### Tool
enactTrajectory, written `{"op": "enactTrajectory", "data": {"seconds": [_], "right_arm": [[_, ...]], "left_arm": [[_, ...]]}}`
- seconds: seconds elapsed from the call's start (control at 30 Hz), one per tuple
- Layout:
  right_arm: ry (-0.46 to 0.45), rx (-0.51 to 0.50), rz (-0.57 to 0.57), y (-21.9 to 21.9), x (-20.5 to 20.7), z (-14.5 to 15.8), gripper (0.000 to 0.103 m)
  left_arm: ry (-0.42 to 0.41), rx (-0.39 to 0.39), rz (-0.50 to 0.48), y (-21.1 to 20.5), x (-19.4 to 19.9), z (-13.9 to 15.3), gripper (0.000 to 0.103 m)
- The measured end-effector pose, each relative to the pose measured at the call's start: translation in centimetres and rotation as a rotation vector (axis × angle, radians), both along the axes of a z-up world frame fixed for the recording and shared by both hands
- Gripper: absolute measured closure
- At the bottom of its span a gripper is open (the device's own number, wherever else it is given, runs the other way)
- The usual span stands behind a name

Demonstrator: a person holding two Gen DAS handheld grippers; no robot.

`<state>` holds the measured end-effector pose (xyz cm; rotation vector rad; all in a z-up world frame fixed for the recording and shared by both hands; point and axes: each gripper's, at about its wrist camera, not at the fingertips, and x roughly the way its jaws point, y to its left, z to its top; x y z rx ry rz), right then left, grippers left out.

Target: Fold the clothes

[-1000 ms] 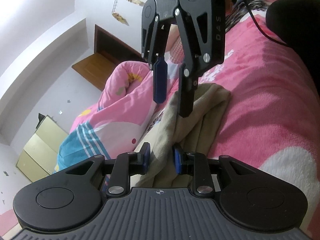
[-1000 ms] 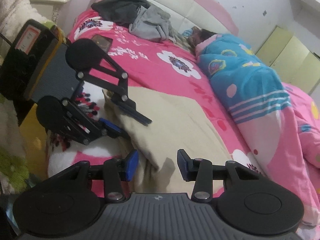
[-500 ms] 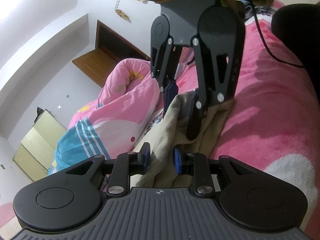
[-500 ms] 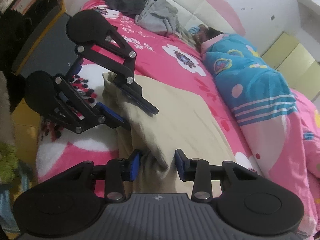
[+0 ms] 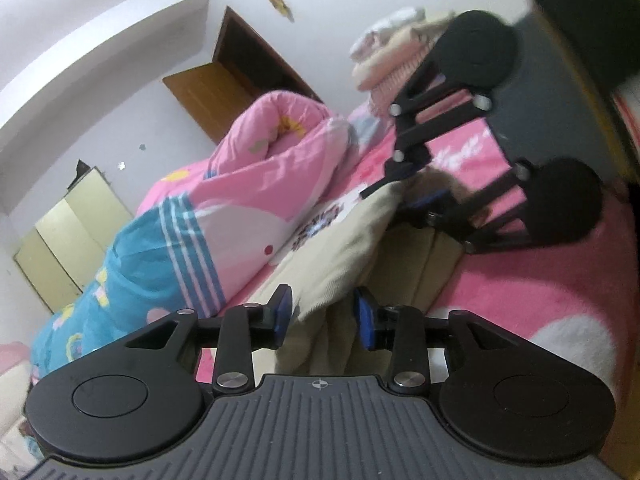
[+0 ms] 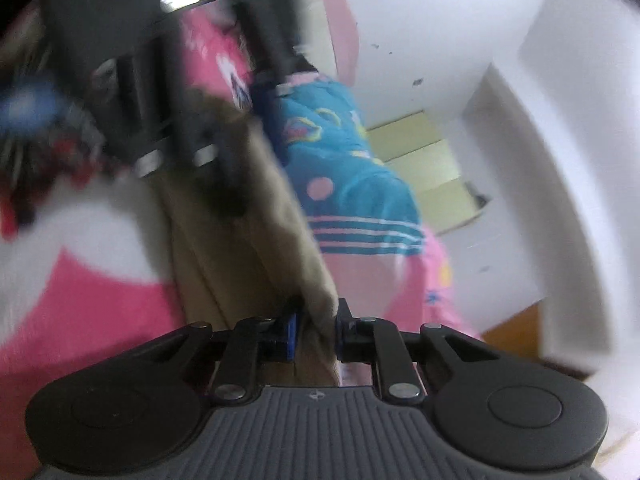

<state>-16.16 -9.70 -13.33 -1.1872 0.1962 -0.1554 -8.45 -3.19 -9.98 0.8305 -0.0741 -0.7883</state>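
Observation:
A beige garment [image 5: 340, 248] lies half folded on the pink bedspread [image 5: 520, 300]. My left gripper [image 5: 324, 316] is low at its near end. Its jaws are opening, and a corner of the cloth sits loosely between the blue pads [image 5: 282, 312]. In the left wrist view my right gripper [image 5: 394, 200] lies on its side at the garment's far end, with cloth between its fingers. The right wrist view is motion-blurred. There the right gripper [image 6: 316, 334] is closing, with its pads against a fold of the beige garment [image 6: 248, 248].
A rolled pink and blue quilt [image 5: 240, 200] lies along the bed's left side, close to the garment. A stack of folded clothes [image 5: 392, 52] stands at the far end. Behind are a wooden door [image 5: 208, 92] and a pale green cabinet [image 5: 68, 240].
The right gripper dropped from above the garment, rolled onto its side and closed on the cloth's far edge. The left gripper's jaws widened, and its view rolled a little.

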Motion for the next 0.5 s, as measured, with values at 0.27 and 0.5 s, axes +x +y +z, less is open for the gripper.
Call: {"op": "enactTrajectory", "data": {"seconds": [0.27, 0.5], "right_arm": [[-0.044, -0.033, -0.026, 0.1, -0.1, -0.5, 0.086], [-0.064, -0.119, -0.039, 0.2, 0.0, -2.2, 0.074]], "left_arm": [[-0.205, 0.004, 0.081, -0.7, -0.5, -1.2, 0.074], [-0.195, 0.055, 0.086, -1.0, 0.0, -2.6, 0.082]]}}
